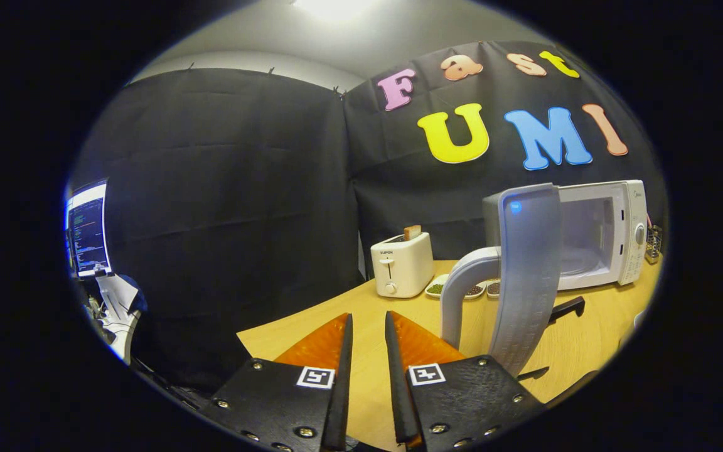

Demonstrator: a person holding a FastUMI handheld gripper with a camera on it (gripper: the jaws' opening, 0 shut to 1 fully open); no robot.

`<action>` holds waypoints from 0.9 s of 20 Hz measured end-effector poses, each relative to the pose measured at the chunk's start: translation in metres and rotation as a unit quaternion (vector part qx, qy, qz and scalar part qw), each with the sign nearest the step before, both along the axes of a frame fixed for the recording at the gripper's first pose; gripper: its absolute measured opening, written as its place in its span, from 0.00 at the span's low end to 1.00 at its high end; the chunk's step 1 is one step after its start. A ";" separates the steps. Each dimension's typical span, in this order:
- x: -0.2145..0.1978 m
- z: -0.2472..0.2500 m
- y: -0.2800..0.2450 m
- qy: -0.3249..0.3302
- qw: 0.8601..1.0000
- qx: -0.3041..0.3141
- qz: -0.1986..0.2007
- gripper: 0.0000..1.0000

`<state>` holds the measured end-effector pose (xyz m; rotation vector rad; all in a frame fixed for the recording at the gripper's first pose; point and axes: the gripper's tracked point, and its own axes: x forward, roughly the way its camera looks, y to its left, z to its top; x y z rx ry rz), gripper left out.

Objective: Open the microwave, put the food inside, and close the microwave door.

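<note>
My gripper (369,320) sits low over the wooden table (587,345), its two fingers (342,351) drawn close together with only a narrow strip of tabletop showing between them. They hold nothing and touch nothing that I can see.

Just ahead and to the right of the fingers stands the microwave door (528,276), swung fully open so that I see it edge-on, with its curved handle (462,295) on the side nearest me. A small blue glint sits near the top of the door (a reflection or a light, I cannot tell which). Beyond the door is the microwave (612,235) itself, white, its cavity open and lit, with the control panel and a round knob (639,234) on its far right side. I can make out the turntable inside, but I cannot tell whether any food is on it.

Left of the microwave, further back on the table, stands a white toaster (402,265) with a slice of bread (412,232) sticking up from its slot. Between toaster and door lie small dishes (474,290) holding dark and green bits.

Far off to my left a monitor (88,229) glows beside the black cloth wall.
</note>
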<state>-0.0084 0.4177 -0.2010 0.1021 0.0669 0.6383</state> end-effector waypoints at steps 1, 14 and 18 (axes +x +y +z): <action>-0.005 0.004 -0.006 -0.006 1.000 -0.001 -0.001 0.32; -0.028 0.091 -0.190 -0.068 0.989 0.047 -0.121 0.70; -0.013 0.100 -0.296 -0.067 0.968 0.045 -0.236 0.70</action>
